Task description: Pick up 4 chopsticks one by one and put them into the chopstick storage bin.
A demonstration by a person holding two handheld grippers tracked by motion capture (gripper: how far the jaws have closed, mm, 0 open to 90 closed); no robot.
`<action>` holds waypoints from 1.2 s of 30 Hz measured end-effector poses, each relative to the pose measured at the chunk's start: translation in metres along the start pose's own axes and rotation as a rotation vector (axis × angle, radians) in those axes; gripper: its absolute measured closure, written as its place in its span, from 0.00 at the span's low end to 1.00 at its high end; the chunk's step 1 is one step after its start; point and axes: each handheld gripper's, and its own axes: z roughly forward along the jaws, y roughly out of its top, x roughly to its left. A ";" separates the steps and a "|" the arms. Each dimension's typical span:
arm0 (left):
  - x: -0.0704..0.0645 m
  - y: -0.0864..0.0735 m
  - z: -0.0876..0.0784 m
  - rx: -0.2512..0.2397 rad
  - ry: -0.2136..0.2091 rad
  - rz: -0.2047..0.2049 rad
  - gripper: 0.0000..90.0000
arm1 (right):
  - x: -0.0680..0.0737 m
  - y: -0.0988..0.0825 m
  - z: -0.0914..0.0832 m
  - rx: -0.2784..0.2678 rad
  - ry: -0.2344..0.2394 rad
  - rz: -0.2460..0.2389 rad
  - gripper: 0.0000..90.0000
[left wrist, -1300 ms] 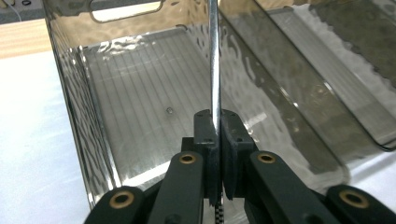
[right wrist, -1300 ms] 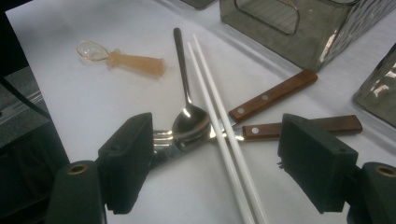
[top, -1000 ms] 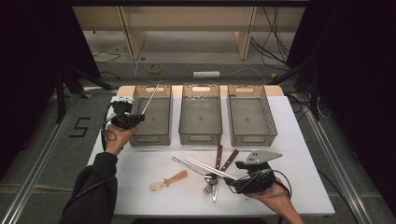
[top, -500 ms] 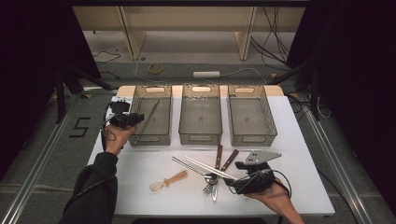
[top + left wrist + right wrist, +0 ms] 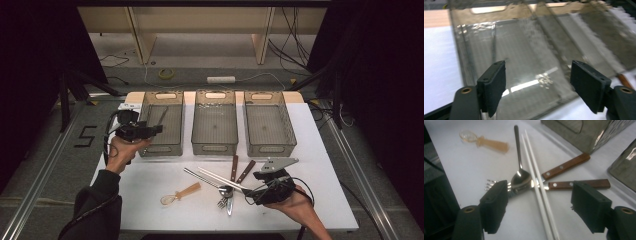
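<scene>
Hovering over left bin (image 5: 161, 127), left gripper (image 5: 152, 131) has jaws just opening, spread, empty; metal utensil (image 5: 162, 116) lies inside bin. Right gripper (image 5: 248, 192), spread, straddles white chopsticks (image 5: 537, 187) beside spoon (image 5: 520, 178) on table (image 5: 320, 170).

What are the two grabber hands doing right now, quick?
Left gripper: open, has just been opening, nothing between its fingers, over the left bin.
Right gripper: open, holding nothing, around the white chopsticks.

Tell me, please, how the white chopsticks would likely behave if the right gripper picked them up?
The chopsticks look thin, smooth and glossy, so probably slippery and light. They lie as a loose pair across the spoon, so one may slide or roll away. They look stiff.
</scene>
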 end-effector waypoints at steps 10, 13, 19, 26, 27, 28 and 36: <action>-0.044 -0.010 -0.016 -0.020 -0.114 0.132 0.23 | -0.007 0.008 0.010 0.175 -0.013 -0.068 0.48; -0.053 -0.020 -0.018 -0.031 -0.144 0.143 0.22 | -0.010 0.011 0.016 0.207 -0.006 -0.075 0.50; -0.068 -0.041 -0.022 -0.041 -0.198 0.167 0.20 | -0.018 0.014 0.029 0.283 0.020 -0.091 0.55; -0.084 -0.062 -0.027 -0.085 -0.218 0.209 0.19 | -0.022 0.017 0.039 0.342 0.034 -0.107 0.64; -0.085 -0.065 -0.028 -0.090 -0.228 0.209 0.19 | -0.023 0.017 0.040 0.349 0.034 -0.115 0.66; -0.087 -0.068 -0.029 -0.095 -0.233 0.214 0.19 | -0.023 0.018 0.041 0.355 0.036 -0.113 0.67; -0.093 -0.084 -0.035 -0.109 -0.247 0.233 0.19 | -0.025 0.018 0.046 0.386 0.054 -0.130 0.76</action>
